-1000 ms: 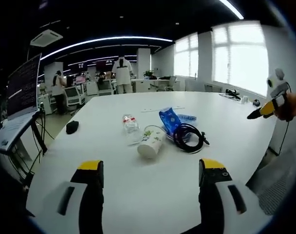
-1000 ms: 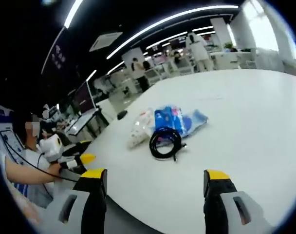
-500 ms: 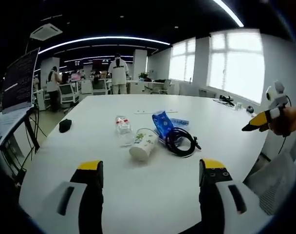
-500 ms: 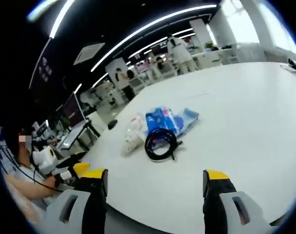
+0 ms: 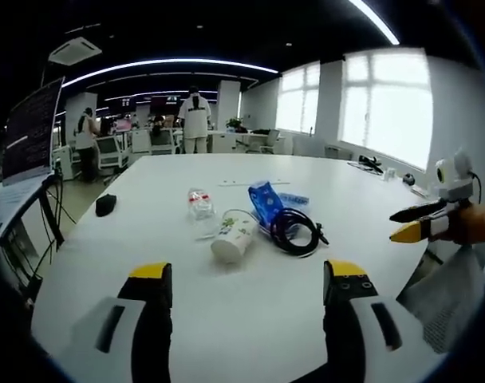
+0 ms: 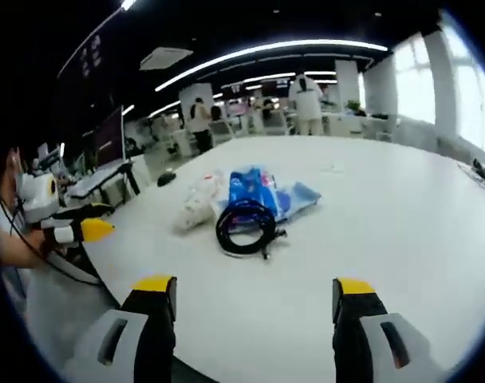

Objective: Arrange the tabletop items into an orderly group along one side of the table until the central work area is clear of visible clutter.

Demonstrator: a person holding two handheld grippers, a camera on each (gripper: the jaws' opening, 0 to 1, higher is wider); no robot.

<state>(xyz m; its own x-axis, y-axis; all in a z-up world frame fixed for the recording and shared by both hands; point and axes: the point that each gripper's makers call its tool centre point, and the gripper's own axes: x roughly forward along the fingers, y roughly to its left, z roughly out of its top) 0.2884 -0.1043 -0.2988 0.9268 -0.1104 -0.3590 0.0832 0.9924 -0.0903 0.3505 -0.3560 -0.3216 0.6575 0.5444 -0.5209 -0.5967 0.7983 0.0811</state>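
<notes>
The left gripper (image 5: 242,279) is hovering over the near edge of the white table (image 5: 226,319) with its yellow-tipped jaws standing wide apart and nothing between them. Beyond the jaws, toward the middle of the table, a small cluster of things is lying together: a paper cup (image 5: 231,234) is resting on its side, closest to the gripper, with a clear plastic bottle (image 5: 199,204) just behind it, also lying down. Just beside the cup a coiled black cable (image 5: 295,230) is sitting partly on a blue packet (image 5: 266,199), and a second, paler blue wrapper (image 5: 294,198) is peeking out behind. Well apart from the cluster, near the table's far left edge, a small black object (image 5: 105,205) is lying alone — too small to name.

At the right of this view the right gripper (image 5: 410,223) is reaching in, held in a person's hand (image 5: 474,223) off the table's edge.

In the right gripper view, the right gripper (image 6: 254,291) is also hanging over the table's edge, its jaws spread wide and holding nothing. Ahead of them the black cable (image 6: 245,227) is lying on the blue packet (image 6: 254,190), with the cup (image 6: 193,209) just to its left. The left gripper (image 6: 75,227) is showing at the left, beside the table — its jaws are parted there too.

People are standing among desks in the office behind.
</notes>
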